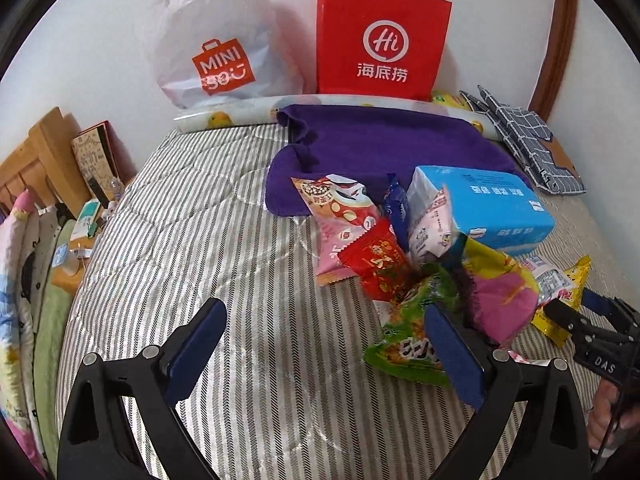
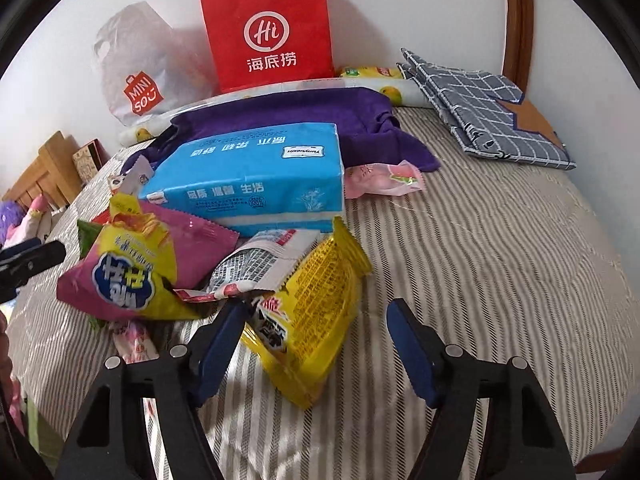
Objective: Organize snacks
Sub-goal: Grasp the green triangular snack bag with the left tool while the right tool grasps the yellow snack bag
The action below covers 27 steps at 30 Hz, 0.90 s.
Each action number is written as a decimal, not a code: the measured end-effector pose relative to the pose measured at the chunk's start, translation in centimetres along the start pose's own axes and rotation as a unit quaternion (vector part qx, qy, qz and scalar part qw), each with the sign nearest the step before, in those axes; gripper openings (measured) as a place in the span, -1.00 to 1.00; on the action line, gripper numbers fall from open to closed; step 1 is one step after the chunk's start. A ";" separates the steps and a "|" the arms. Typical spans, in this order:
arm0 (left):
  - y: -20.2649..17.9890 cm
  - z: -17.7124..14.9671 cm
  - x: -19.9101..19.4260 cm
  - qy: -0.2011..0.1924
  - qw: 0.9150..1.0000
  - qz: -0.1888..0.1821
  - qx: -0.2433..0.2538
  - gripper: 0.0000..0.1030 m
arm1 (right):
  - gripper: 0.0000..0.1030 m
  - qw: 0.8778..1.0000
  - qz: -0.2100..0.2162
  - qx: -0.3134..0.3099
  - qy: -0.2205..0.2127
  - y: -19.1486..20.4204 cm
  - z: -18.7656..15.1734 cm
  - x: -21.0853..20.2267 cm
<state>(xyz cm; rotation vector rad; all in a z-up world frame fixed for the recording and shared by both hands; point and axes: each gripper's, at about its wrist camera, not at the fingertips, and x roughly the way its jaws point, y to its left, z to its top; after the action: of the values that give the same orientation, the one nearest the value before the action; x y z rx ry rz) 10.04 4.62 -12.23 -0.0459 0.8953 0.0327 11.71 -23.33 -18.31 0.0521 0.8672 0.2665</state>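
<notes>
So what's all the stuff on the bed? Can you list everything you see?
red paper bag: 1, red with white logo, upright against the wall
plastic bag: 1, white with orange logo, left of the red bag
purple towel: 1, purple, behind the snack pile
tissue pack: 1, blue, at the back of the pile
snack packets: several, red, pink, green, yellow, piled mid-bed
yellow packet: 1, yellow, nearest the right gripper
checked cloth: 1, blue-grey, folded, far right
striped bedcover: 1, grey and white, under everything
left gripper: open, above the bedcover
right gripper: open, at the yellow packet
</notes>
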 end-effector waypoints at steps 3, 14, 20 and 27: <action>0.2 0.1 0.1 -0.001 1.000 -0.011 -0.002 0.92 | 0.26 1.000 0.001 -0.005 -0.003 0.1 0.1 0.6; -1.8 -0.1 1.8 0.022 0.997 -0.068 0.025 0.83 | 0.03 0.999 -0.036 0.017 -0.015 -3.2 0.2 -0.3; -2.9 -0.5 3.3 0.052 0.993 -0.103 0.026 0.66 | 0.04 0.999 -0.033 0.034 -0.012 -4.6 -0.1 -0.7; -4.3 -0.9 4.4 0.074 0.990 -0.114 0.041 0.15 | 0.09 0.999 -0.035 0.015 -0.008 -4.2 -0.5 -0.7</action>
<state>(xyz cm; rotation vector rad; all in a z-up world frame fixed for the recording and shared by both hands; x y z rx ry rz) 12.32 0.28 -16.15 -0.0753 1.0351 -0.2235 11.79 -27.57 -18.71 0.0513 0.8552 0.1883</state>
